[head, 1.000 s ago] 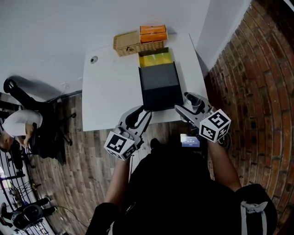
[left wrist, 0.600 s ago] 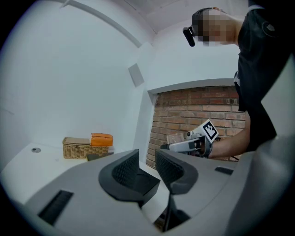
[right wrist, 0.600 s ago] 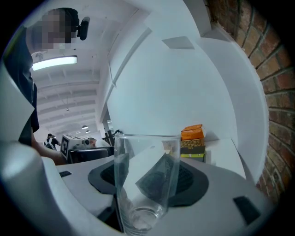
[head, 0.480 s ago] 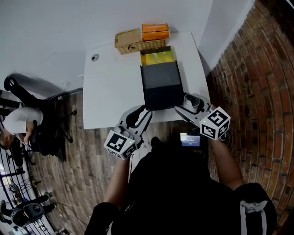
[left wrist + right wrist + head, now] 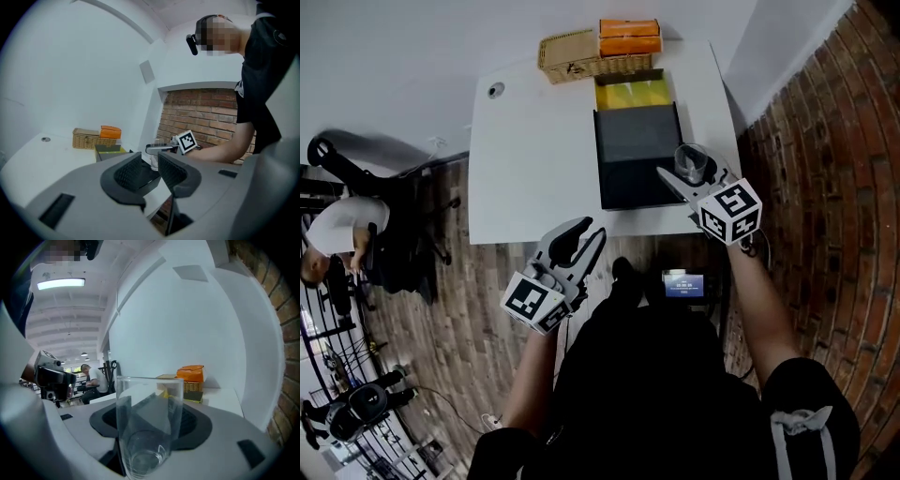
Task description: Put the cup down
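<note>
A clear glass cup point(image 5: 149, 427) stands upright between the pads of my right gripper point(image 5: 151, 425), which is shut on it. In the head view the cup point(image 5: 692, 163) hangs over the right side of the white table point(image 5: 534, 159), at the right edge of a black box point(image 5: 636, 150), with my right gripper point(image 5: 686, 174) around it. My left gripper point(image 5: 575, 246) hovers off the table's front edge, over the wood floor. A narrow gap shows between its pads point(image 5: 174, 172) and nothing is in it. Past them the cup point(image 5: 153, 158) shows far off.
At the table's far edge sit a wicker basket point(image 5: 572, 56), an orange box point(image 5: 629, 37) and a yellow tray point(image 5: 633, 94). A small round grommet point(image 5: 495, 90) marks the far left. A brick wall point(image 5: 825, 150) runs along the right. A person point(image 5: 337, 246) sits at the left.
My right gripper has carried the cup forward, from near the table's front right corner to beside the black box. My left gripper has drawn back a little from the table edge.
</note>
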